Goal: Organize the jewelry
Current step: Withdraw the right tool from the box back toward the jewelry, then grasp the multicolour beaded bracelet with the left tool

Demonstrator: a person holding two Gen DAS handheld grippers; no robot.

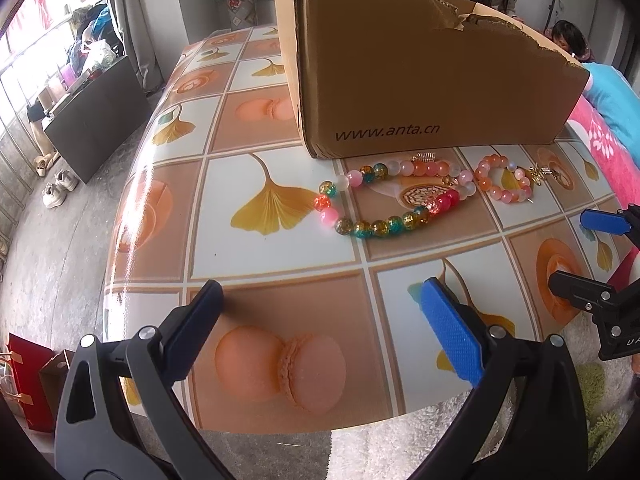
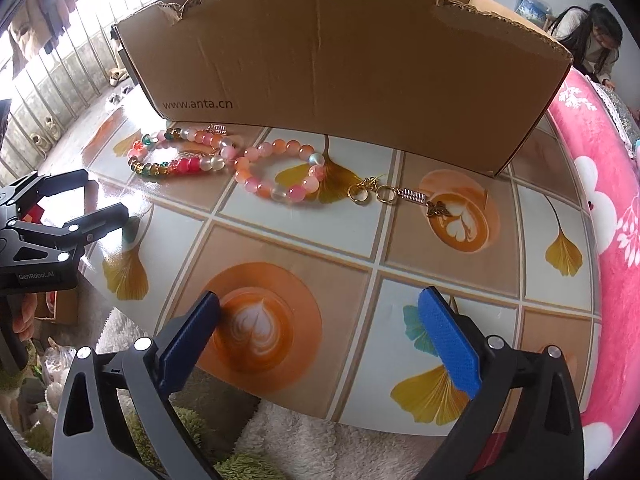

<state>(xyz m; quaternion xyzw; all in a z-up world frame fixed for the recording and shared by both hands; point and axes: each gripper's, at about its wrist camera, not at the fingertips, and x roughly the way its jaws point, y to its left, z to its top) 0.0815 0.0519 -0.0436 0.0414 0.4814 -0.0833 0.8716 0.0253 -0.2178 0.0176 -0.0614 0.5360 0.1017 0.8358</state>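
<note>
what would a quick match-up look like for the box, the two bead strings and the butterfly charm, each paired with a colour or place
Things:
1. cardboard box
2. multicolour bead string
3. pink-orange bead bracelet
4. butterfly charm

Descriptions:
A. has green and red beads
B. brown, printed web address
C. lies over a latte-art print
D. attached to gold rings

Pairs: 1-B, 2-A, 3-D, 4-C

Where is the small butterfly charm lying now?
In the right wrist view, the butterfly charm lies on the table, right of centre, at the end of the gold chain from the pink bracelet, just before the cardboard box.
</note>
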